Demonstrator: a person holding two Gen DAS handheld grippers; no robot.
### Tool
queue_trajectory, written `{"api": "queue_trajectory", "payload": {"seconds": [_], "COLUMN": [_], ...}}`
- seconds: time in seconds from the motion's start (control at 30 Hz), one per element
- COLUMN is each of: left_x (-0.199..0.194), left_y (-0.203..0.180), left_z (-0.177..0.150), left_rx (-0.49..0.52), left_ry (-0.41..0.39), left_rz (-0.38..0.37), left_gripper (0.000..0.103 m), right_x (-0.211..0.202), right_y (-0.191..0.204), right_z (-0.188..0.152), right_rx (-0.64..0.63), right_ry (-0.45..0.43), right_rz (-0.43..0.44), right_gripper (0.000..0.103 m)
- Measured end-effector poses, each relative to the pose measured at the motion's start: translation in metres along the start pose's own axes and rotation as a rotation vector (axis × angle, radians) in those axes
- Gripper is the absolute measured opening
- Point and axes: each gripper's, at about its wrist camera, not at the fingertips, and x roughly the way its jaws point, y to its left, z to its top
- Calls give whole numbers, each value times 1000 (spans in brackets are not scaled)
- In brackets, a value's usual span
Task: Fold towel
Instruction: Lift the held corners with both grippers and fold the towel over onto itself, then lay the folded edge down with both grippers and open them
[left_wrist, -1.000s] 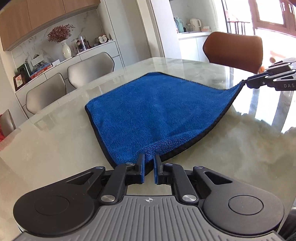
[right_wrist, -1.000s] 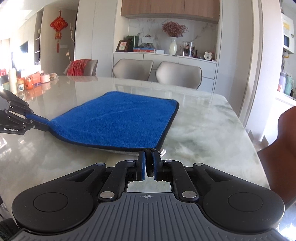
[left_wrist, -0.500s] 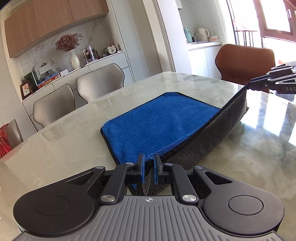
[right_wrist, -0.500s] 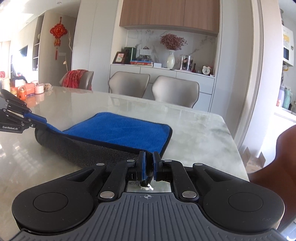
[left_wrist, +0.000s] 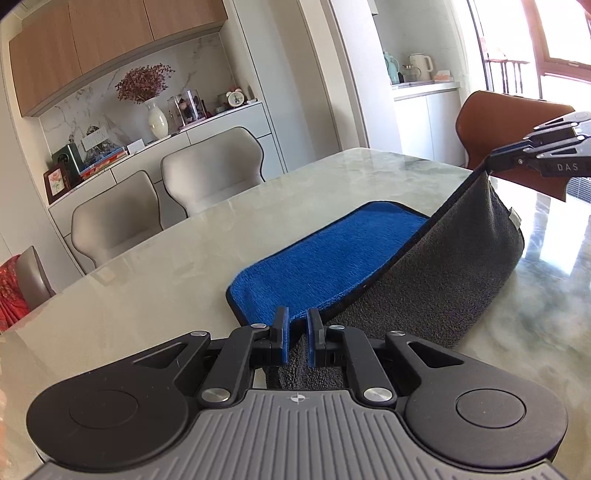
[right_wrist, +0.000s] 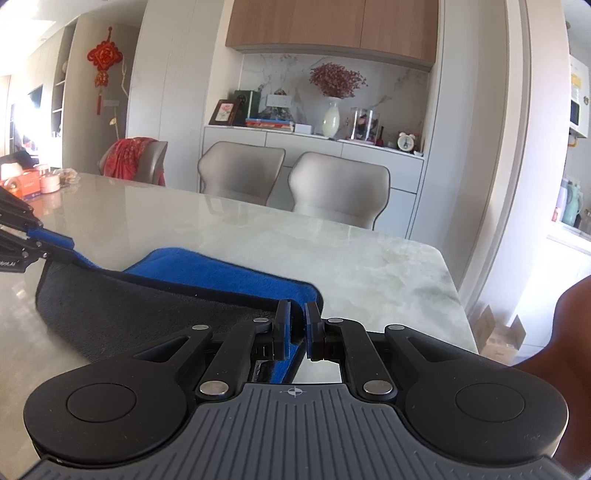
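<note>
A towel (left_wrist: 332, 266), blue on top and dark grey underneath, lies on the marble table (left_wrist: 155, 280). Its near edge is lifted off the table and curls over the flat blue part, grey side (left_wrist: 454, 273) facing me. My left gripper (left_wrist: 295, 325) is shut on one near corner of the towel. My right gripper (right_wrist: 298, 321) is shut on the other near corner; in the left wrist view the right gripper (left_wrist: 495, 162) holds that corner high at the right. In the right wrist view the towel (right_wrist: 207, 269) spans left to the left gripper (right_wrist: 44, 236).
Two beige chairs (right_wrist: 295, 184) stand at the table's far side before a sideboard with a vase (right_wrist: 331, 118). A brown chair (left_wrist: 509, 125) sits at the right end. Boxes and jars (right_wrist: 33, 181) rest on the table's far left.
Both grippers have risen and carried the towel's near edge forward over the flat part. More grey underside shows and less blue top remains visible.
</note>
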Motion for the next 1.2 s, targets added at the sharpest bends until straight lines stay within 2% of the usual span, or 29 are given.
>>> {"api": "queue_trajectory", "payload": {"seconds": [0.37,0.53,0.63,0.9,1.2], "left_x": [65,103,121,151,168], "left_y": [37,51,52,54,52], "left_z": [40,40,34,33,30], "left_rx": [-33,-104,-103,-119,-131], "left_ry": [11,31,56,66,73], "left_rz": [35,32,30,35,46], "left_gripper": [8,8,8,9,9], "right_x": [76,110,129,150,162], "right_y": [-32,-41,-39,-39,-43], "right_z": [22,16,11,0,-5], "right_rx": [99,150,136,113,130], "right_ry": [35,61,92,132,134], "right_rz": [-10,-23,-43,-70,-87], "right_gripper": [8,8,8,8,8]}}
